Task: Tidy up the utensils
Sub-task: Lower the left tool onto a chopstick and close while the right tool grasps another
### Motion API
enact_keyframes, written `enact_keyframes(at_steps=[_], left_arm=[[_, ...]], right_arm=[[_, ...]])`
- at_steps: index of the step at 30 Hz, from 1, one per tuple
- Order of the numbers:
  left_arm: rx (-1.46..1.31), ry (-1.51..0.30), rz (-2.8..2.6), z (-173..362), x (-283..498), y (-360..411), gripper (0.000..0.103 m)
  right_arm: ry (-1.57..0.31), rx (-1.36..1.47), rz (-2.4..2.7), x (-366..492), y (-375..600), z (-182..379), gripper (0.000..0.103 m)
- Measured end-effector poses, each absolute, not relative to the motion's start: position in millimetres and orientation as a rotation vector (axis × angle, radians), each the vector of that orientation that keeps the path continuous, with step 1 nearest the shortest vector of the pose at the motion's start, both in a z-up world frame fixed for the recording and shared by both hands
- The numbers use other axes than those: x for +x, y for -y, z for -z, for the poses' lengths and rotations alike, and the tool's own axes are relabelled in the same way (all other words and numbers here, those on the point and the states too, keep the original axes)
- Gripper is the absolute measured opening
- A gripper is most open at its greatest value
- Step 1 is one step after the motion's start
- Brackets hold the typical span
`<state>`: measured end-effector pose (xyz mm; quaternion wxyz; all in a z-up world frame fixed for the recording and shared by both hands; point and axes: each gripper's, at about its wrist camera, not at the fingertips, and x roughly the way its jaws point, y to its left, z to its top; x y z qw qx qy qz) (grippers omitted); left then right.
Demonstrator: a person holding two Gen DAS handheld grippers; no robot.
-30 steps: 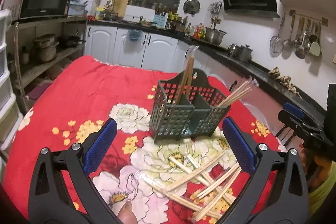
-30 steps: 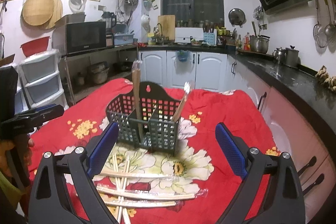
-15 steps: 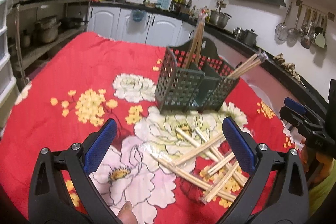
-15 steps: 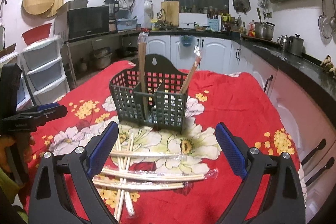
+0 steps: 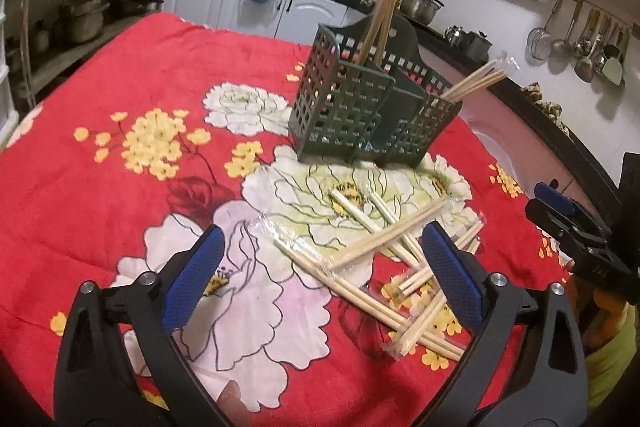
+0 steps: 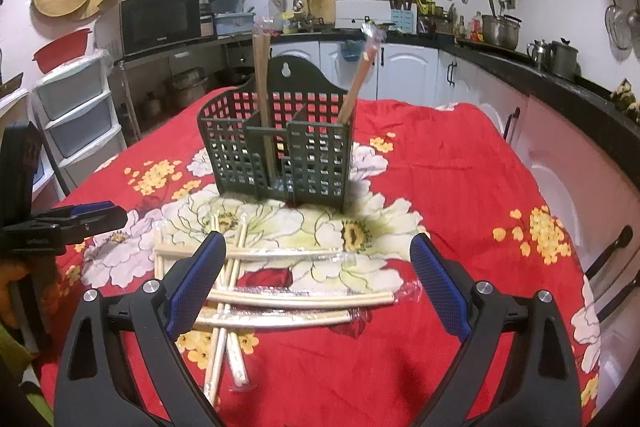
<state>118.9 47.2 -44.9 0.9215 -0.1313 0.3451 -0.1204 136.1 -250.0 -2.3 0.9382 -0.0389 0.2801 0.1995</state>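
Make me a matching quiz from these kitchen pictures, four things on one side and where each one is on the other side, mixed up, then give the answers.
Things:
1. dark green basket
2. wrapped chopsticks
3. microwave
4. ladles

Places:
A. hanging on the wall
B. lying loose on the red floral cloth, in front of the basket
C. on the shelf unit beside the table
D. standing upright on the cloth, some chopsticks already in it

Pairs: 1-D, 2-B, 3-C, 4-A

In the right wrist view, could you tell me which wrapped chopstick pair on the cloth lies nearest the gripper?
The crosswise wrapped pair lowest in the picture, lying between the open right gripper's fingers; the other two crosswise pairs lie nearer the caddy.
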Motion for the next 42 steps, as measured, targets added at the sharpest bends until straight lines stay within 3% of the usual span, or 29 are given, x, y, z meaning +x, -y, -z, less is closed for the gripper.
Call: enact_keyframes(at_steps=[4,12,25,39,42], left_arm=[[-0.288,-0.736,0.263,51.7,121.2,-46.6,0.082],[-0.324,-0.802,0.312,67.1,127.0,-41.7,0.051],[-0.384,-0.841,0.351,79.8,135.1,-41.1,0.029],[-0.396,-0.846,0.352,82.1,136.5,-43.2,0.015],[-0.396,-0.847,0.351,82.2,136.6,-43.4,0.014]], right_arm=[[-0.594,-0.069,-0.391,138.2,255.3,9.2,0.091],[-0.614,-0.057,-0.354,143.7,266.9,16.3,0.091],[-0.697,-0.055,-0.243,171.8,290.4,37.4,0.09],[-0.877,0.12,-0.227,217.4,314.4,76.4,0.059],[-0.882,0.102,-0.24,217.3,309.2,77.2,0.047]])
